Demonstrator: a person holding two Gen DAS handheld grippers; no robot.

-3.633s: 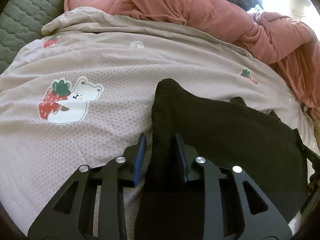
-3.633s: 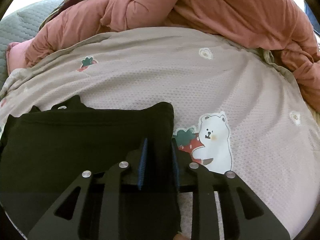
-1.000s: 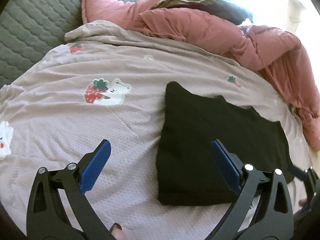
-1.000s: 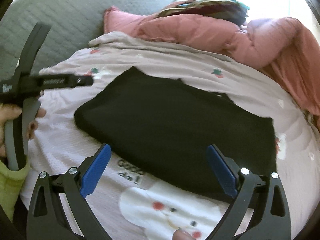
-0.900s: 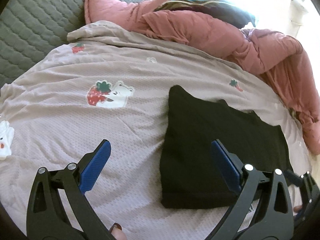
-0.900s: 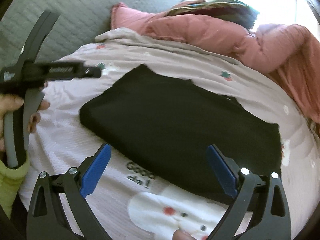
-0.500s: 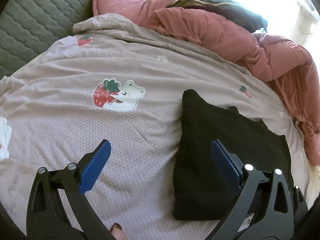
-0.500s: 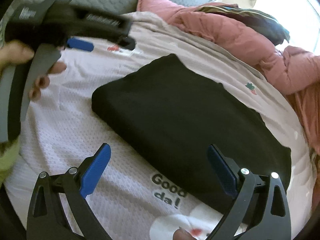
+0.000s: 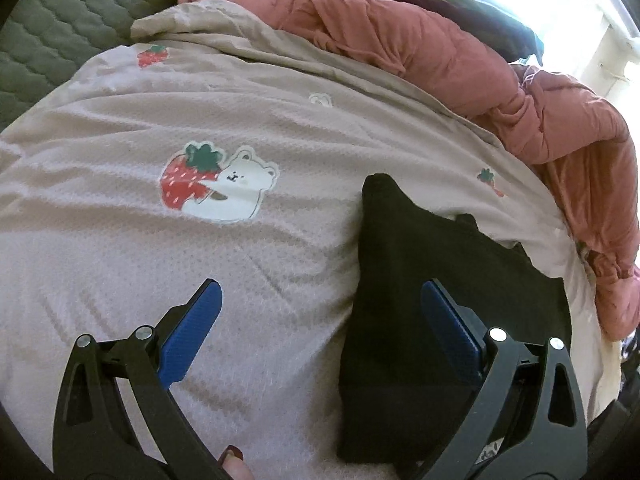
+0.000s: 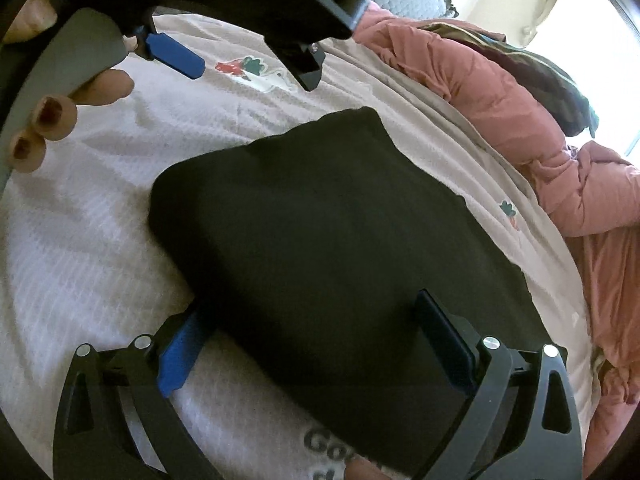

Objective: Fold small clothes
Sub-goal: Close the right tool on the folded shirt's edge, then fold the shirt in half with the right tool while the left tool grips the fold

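Strawberry-bear sheet [image 9: 120, 248] under folded black garment [image 10: 340, 240], pink quilt [image 9: 440, 52] behind.

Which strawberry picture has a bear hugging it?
The big strawberry near the blanket's middle; the small strawberry farther back has no bear.

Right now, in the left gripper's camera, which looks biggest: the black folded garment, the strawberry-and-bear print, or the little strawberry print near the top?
1. black folded garment
2. strawberry-and-bear print
3. little strawberry print, though it lies farther away.
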